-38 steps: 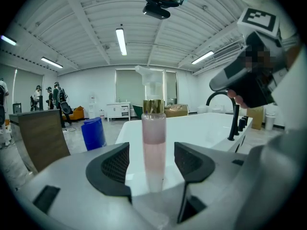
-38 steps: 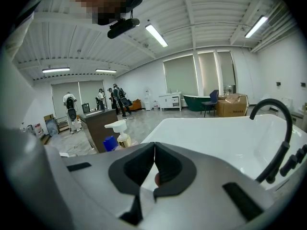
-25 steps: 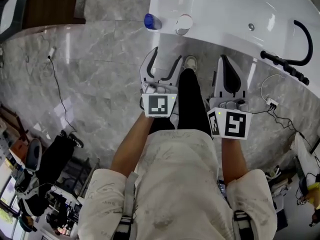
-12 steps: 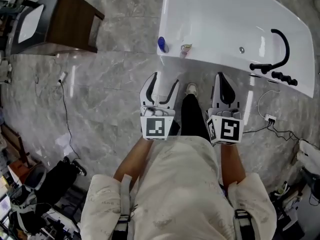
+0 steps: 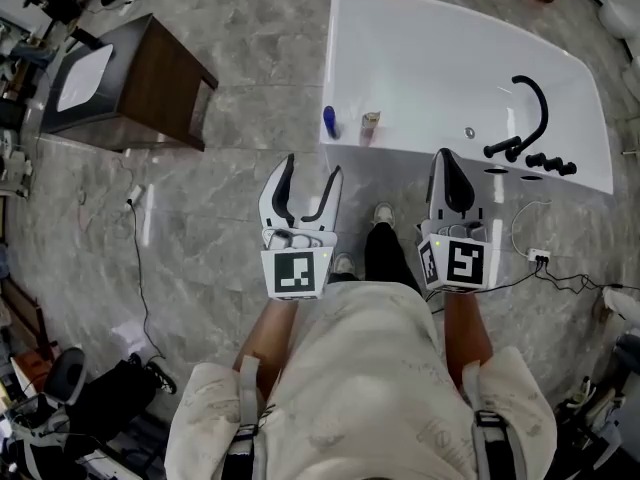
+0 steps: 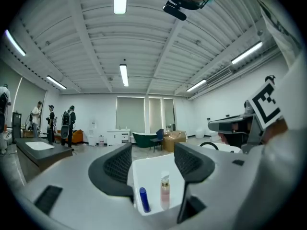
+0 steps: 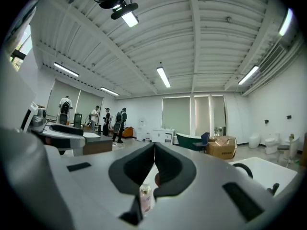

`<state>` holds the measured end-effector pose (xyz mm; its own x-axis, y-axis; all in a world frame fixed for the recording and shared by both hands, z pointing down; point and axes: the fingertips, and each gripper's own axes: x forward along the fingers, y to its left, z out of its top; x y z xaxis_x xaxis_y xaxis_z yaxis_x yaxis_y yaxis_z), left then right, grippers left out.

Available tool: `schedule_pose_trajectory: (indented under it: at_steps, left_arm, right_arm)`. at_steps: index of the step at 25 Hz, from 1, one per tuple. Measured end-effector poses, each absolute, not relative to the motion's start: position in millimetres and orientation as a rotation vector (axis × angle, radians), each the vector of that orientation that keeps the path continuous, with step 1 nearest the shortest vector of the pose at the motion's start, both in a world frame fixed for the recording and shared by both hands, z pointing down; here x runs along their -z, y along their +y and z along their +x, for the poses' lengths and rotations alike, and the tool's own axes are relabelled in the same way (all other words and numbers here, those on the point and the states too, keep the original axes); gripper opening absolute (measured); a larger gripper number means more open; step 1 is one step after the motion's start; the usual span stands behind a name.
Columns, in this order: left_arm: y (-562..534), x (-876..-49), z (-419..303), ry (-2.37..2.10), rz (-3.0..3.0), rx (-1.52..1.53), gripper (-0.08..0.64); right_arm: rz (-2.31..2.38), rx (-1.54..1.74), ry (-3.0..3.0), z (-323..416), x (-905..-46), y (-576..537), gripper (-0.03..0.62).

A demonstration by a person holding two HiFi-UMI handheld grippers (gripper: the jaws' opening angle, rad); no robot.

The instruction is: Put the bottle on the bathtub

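Marble floor (image 5: 200,188), blue bottle (image 5: 328,121) and pink bottle (image 5: 370,123) stood on bathtub (image 5: 430,68) rim beyond the fingertips, left gripper (image 5: 311,168) held spread and empty, right gripper (image 5: 443,158) clenched on nothing

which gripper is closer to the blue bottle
Left. The left gripper is just short of the blue bottle, nearly in line with it; the right gripper is farther off to its right.

White bathtub (image 5: 430,58), blue bottle (image 5: 329,121), pale pink bottle (image 5: 369,125), black faucet (image 5: 530,108), grey veined floor (image 5: 200,198)

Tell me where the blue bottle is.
In the head view the blue bottle stands on the bathtub's near left corner, just left of the pink bottle, ahead of the open left gripper.
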<state>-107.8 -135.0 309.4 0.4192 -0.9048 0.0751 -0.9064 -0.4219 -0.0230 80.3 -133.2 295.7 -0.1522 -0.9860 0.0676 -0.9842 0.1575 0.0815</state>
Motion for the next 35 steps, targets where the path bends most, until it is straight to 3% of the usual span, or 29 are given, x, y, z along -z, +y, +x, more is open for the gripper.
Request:
schedule_pose_trajectory:
  at_steps: [8, 15, 21, 25, 35]
  left_arm:
    - [-130, -239, -107, -1.728, 2.792, -0.015, 0.253]
    - [-129, -226, -93, -1.679, 2.792, 0.076, 0.191]
    - [-124, -231, -88, -1.688, 2.789, 0.059, 0.108]
    - [-122, -239, -86, -1.682, 2.789, 0.042, 0.012]
    - [-118, -238, -88, -1.69, 2.778, 0.032, 0.009]
  right_arm:
    - [2.075, 0.226, -2.354, 78, -236, -121, -0.011]
    - [2.09, 0.288, -2.357, 81, -218, -112, -0.011]
    - [2.092, 0.267, -2.35, 84, -223, -107, -0.011]
    - [2.078, 0.257, -2.348, 84, -230, -104, -0.011]
    - [2.048, 0.254, -2.354, 78, -230, -102, -0.011]
